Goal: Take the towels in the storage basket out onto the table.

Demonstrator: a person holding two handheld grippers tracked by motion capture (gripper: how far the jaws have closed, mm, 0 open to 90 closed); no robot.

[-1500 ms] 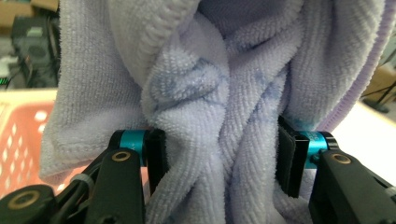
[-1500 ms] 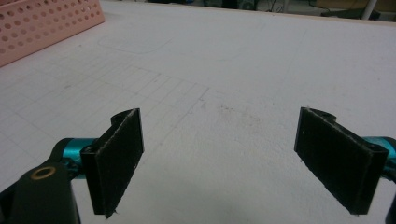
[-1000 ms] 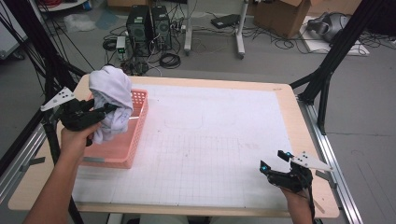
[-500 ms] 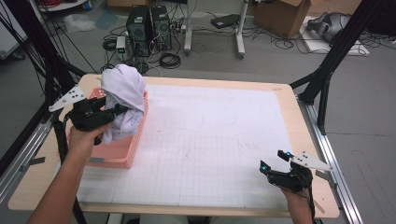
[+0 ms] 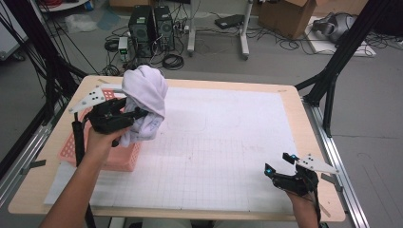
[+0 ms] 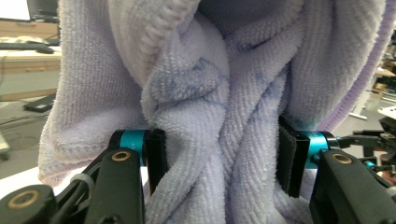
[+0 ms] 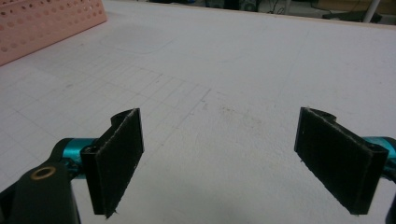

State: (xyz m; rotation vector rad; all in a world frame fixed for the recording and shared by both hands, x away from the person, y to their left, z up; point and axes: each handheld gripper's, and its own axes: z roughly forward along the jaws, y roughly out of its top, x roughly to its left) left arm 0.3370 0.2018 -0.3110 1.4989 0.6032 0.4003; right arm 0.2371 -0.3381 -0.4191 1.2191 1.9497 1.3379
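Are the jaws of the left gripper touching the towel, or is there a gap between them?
Touching. In the left gripper view, both black pads of the left gripper press into the bunched lavender towel from either side, with no gap visible.

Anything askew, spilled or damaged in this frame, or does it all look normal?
Nothing stands out. The left gripper clamps a bunched pale lavender towel above the pink basket, which sits flat on the table mat. The right gripper is open near the table's right edge.
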